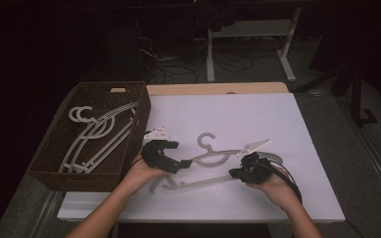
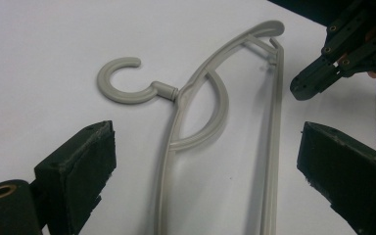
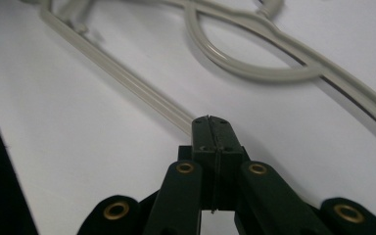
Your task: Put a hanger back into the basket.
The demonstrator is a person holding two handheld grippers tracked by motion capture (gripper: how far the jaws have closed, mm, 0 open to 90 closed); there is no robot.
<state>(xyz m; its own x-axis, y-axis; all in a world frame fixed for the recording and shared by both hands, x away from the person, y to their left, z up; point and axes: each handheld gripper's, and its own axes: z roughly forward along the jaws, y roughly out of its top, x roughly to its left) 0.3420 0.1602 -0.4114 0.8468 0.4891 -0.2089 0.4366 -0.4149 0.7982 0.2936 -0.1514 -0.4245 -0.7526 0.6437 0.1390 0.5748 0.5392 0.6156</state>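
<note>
Item: grey hanger, flat on white table, centre. Left gripper fingers released, straddling it at nine o'clock; right gripper clenched, apparently empty, at three. Step: pick-up. Next, we judge: grasp, carry to basket at ten.

A pale grey hanger is shown in uniform, unpatterned plastic on a plain white counter. The same pale grey is seen in the hangers in the dark brown basket, which is marked by a fine woven pattern. A light wooden strip is seen at the counter's far edge. The left claw and the right claw are rendered in matt black, with small brass-coloured rivets set into the linkage. A black cable is seen at the right claw. The floor is shown in dull grey.
</note>
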